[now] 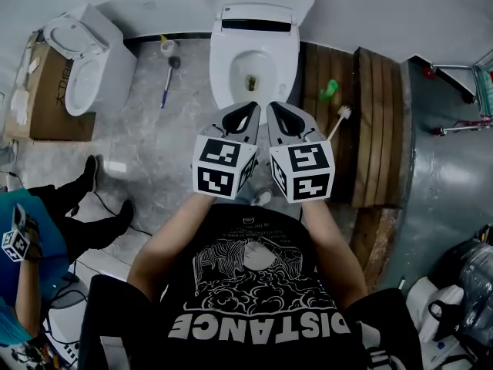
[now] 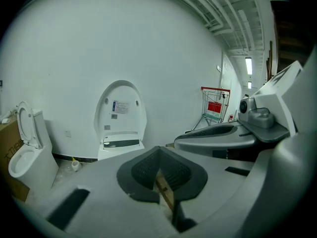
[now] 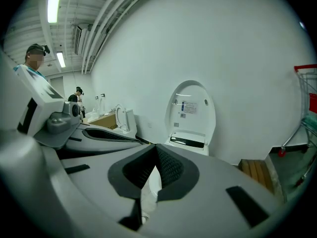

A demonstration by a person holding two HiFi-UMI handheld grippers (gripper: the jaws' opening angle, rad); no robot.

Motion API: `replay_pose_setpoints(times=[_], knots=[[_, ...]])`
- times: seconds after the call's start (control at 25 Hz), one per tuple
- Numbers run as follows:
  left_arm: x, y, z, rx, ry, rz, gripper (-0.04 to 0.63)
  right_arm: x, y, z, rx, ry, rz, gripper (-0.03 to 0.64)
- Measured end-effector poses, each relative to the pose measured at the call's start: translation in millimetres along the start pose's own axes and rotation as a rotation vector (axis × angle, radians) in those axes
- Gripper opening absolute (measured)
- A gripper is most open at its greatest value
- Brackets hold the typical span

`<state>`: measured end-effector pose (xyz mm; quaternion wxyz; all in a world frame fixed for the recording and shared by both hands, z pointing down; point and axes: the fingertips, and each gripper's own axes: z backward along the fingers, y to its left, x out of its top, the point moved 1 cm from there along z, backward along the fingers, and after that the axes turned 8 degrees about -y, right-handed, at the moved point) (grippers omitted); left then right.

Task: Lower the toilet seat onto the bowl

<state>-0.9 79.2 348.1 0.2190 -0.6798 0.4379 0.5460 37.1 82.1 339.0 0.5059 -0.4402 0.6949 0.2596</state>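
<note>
The white toilet (image 1: 254,60) stands against the wall at the top centre of the head view. Its lid (image 2: 120,108) is upright against the wall, also in the right gripper view (image 3: 190,108). A white ring lies flat around the bowl opening (image 1: 251,79). My left gripper (image 1: 248,108) and right gripper (image 1: 276,108) hang side by side just in front of the bowl, apart from it. Both are shut with nothing between the jaws. The left gripper (image 2: 158,151) points at the lid, and so does the right gripper (image 3: 156,148).
A second toilet (image 1: 81,60) sits by a cardboard box (image 1: 50,91) at the left. A toilet brush (image 1: 168,79) lies on the floor. Wooden pallets (image 1: 370,122) with a green bottle (image 1: 329,91) flank the right. Another person (image 1: 46,230) stands lower left. A red cart (image 2: 214,105) is further right.
</note>
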Motion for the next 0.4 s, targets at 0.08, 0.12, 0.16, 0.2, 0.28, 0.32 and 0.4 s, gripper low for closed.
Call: replay_pose_setpoints(times=[0.08,0.12,0.16,0.2,0.28,0.32,0.4], knots=[[-0.7,-2.6,1.2,0.001,0.003,0.001,0.012,0.4,0.2,2.8,0.0,-0.005,-0.007,0.015],[-1.6,-4.0,1.7,0.002,0.006,0.002,0.012,0.4,-0.1,4.3,-0.002,-0.008,-0.01,0.015],[-2.5,-5.3,2.1,0.002,0.009,0.003,0.012,0.4,-0.4,5.6,-0.002,-0.009,-0.011,0.015],[-3.4,-6.2,2.5,0.002,0.012,0.003,0.012,0.4,-0.7,6.8,-0.003,-0.009,-0.01,0.015],[-4.8,-7.5,3.5,0.006,0.015,0.007,0.012,-0.1,-0.6,8.9,-0.002,-0.009,-0.01,0.015],[-5.6,-8.2,4.2,0.007,0.016,0.009,0.011,-0.6,-0.3,10.0,-0.002,-0.009,-0.01,0.015],[-7.3,-9.7,5.9,0.008,0.021,0.011,0.012,-1.9,0.6,12.3,-0.002,-0.009,-0.013,0.016]])
